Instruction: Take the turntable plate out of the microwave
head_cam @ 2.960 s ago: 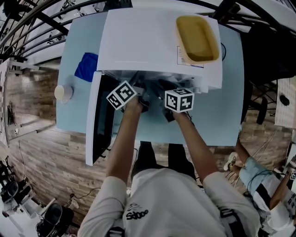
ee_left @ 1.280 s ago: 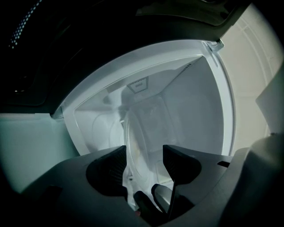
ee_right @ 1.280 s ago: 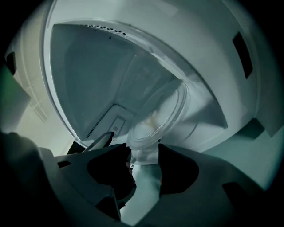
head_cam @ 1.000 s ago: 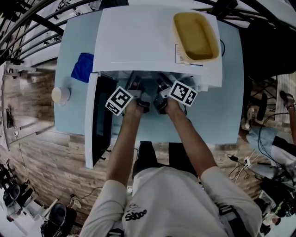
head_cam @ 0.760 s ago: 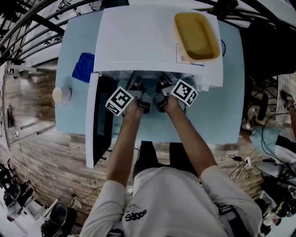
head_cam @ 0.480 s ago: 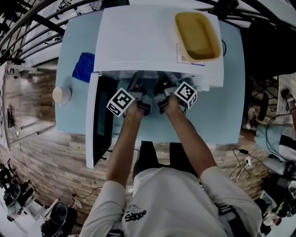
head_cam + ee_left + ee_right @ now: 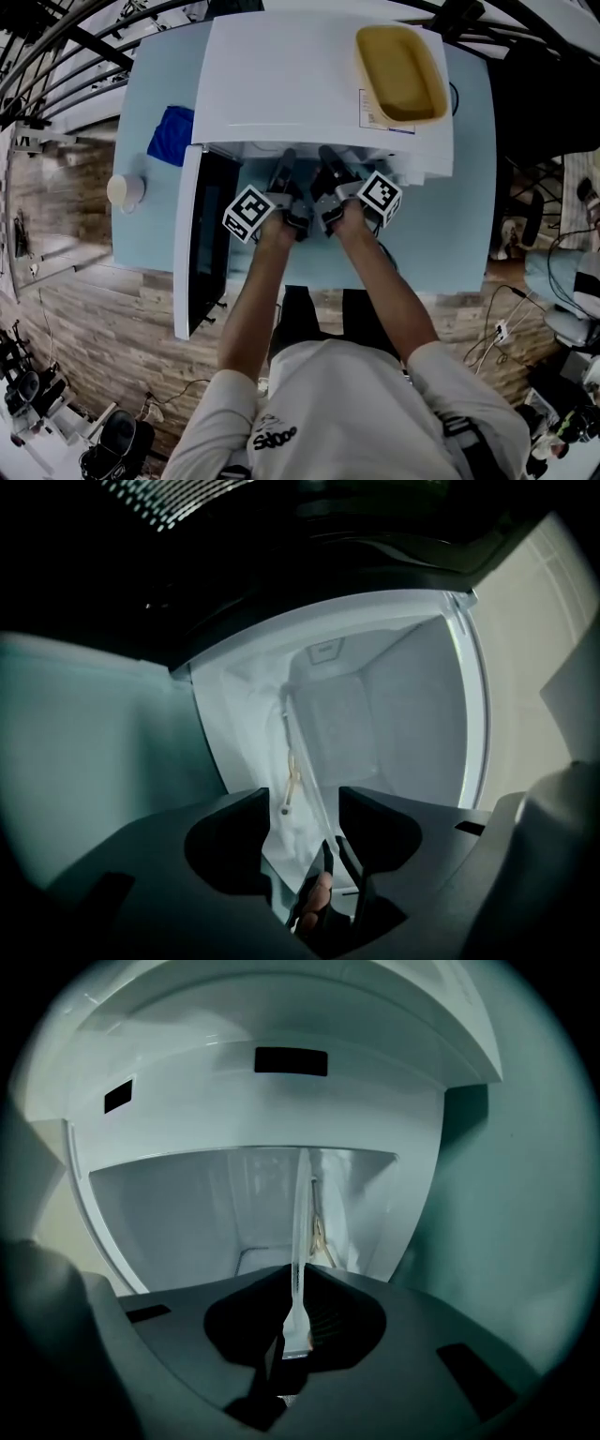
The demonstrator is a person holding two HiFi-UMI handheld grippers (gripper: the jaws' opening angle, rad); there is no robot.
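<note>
On top: yellow oblong tray (image 7: 400, 75) on white box microwave (image 7: 300, 84), right.
Left: blue cloth (image 7: 173, 136) on pale table (image 7: 159, 220).

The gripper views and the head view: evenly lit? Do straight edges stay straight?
Left gripper view: dark at top and corners, only the microwave inside is bright, its frame bows. Right gripper view: brighter, black corners, the glass plate is a pale edge-on strip. Head view: even light, table edges curve.

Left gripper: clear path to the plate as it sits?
Probably yes: the door is open, and the plate rim runs between the jaws of the left gripper, which have just been closing but don't yet press it.
</note>
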